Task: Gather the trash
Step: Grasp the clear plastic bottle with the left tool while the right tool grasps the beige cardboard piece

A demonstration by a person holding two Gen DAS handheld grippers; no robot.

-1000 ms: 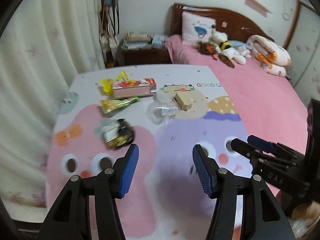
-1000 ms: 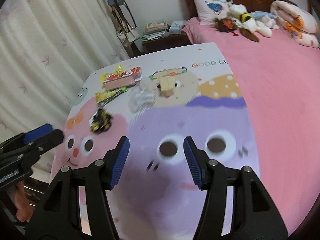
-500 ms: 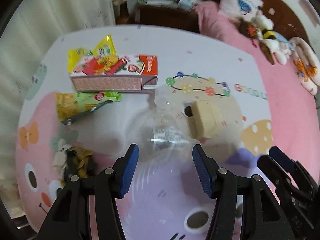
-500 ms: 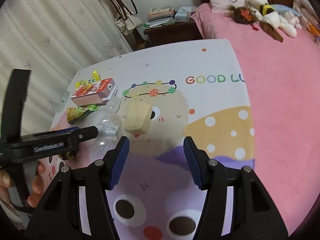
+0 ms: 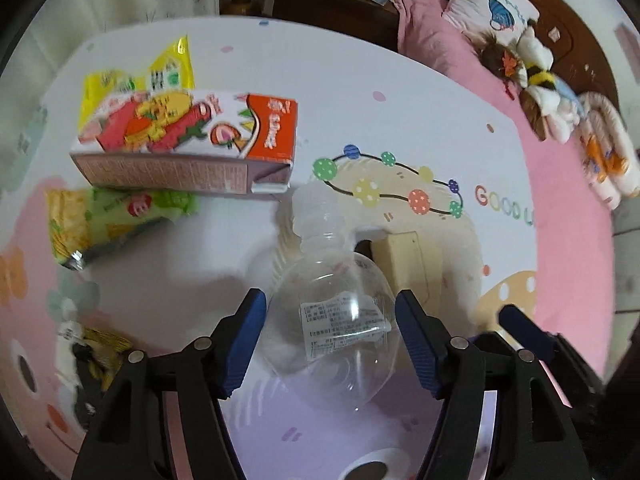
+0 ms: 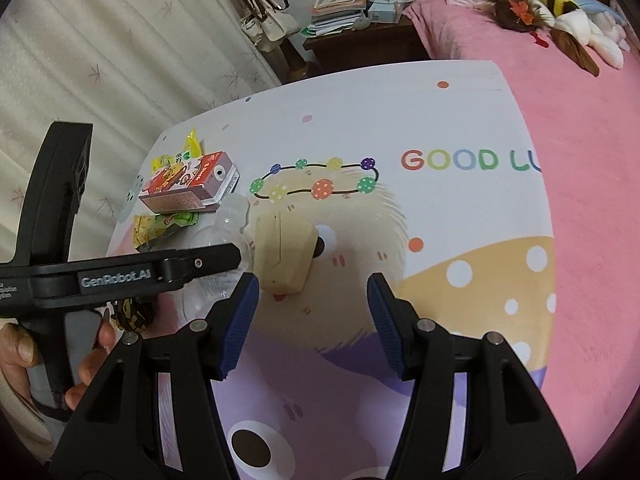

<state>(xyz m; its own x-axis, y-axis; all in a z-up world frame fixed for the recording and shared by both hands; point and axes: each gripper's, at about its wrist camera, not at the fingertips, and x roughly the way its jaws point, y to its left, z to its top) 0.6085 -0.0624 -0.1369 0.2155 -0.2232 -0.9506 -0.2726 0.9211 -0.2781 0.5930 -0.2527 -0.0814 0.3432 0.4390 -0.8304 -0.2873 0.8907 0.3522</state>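
Left gripper (image 5: 330, 316): jaws spread wide either side of a clear plastic bottle (image 5: 336, 312), which lies on the printed cloth (image 6: 440, 128) covering the table, well in from its edges; contact cannot be confirmed. Just beside it lies a beige box (image 6: 286, 258). Right gripper (image 6: 312, 314): jaws spread, empty, near that box. A red carton (image 5: 188, 148) and green wrapper (image 5: 116, 216) lie towards the curtain-side edge.

clear glossy plastic bottle (image 5: 336, 320) | printed glossy cardboard carton (image 5: 188, 148) | shiny foil wrapper (image 5: 108, 220)
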